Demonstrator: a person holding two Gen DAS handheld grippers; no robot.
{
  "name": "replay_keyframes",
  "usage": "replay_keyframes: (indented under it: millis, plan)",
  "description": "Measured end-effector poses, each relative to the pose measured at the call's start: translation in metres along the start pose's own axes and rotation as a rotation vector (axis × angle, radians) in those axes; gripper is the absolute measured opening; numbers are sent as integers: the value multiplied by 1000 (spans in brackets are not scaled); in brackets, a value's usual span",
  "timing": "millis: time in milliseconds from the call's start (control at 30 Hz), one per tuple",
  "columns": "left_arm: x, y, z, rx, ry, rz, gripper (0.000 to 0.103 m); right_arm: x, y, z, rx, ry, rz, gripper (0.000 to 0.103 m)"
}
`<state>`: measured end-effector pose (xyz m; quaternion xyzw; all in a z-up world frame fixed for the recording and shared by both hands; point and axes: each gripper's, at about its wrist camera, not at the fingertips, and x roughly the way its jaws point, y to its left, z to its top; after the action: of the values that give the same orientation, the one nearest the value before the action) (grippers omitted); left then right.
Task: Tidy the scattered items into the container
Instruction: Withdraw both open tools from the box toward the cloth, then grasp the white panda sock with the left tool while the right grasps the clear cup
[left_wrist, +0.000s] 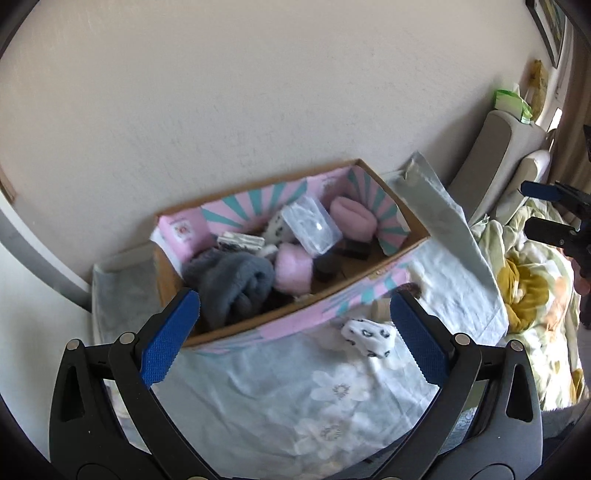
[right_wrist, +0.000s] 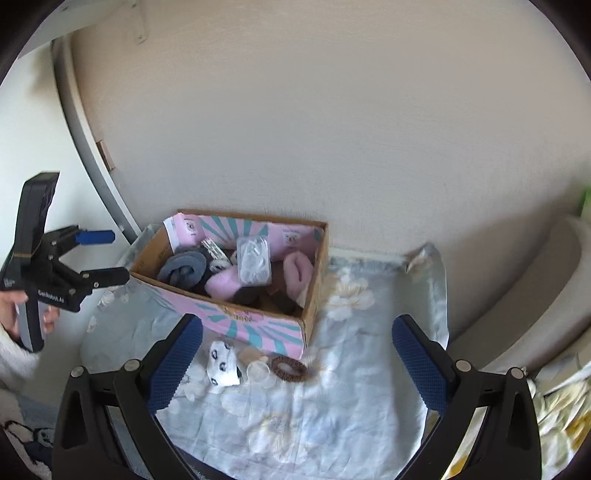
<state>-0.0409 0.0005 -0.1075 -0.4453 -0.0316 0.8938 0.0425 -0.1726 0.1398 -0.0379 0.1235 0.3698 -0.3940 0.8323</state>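
Jaws: left gripper (left_wrist: 293, 332) spread wide, nothing between them; right gripper (right_wrist: 297, 363) likewise spread and empty.

Landmark: box (right_wrist: 258, 328), open-topped cardboard, pink-and-teal sunburst print, set against the wall on a floral cloth (right_wrist: 314, 413).

Inside the box (done, by the look of it):
- grey sock roll (left_wrist: 236, 284), fuzzy
- two pink rolls (left_wrist: 352, 218), plush
- clear case (left_wrist: 312, 225), rigid plastic, rectangular
- dark and patterned pieces, too jumbled to name

Outside, just before the box's front wall (left to do):
- spotted sock (right_wrist: 221, 363), white with black marks, soft, crumpled
- small clear cup (right_wrist: 258, 371), beside a pale piece I cannot identify
- brown scrunchie (right_wrist: 290, 367), coiled ring

Progress, judged: most of it done; three or four pieces remain.
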Motion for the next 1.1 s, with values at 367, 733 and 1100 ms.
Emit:
replay_keyframes:
  millis: [367,733,1100]
  plan:
    - [32,-35,-42,-15,73,-63,103,27,-19,-56,-3,133,3,102]
    - [97,-78,-82,29,109,25,102,89,-23,-95,-46,230,34,93]
    - [139,-104,-86,177,66,36,91,137,0,-103,-124,215,142,69]
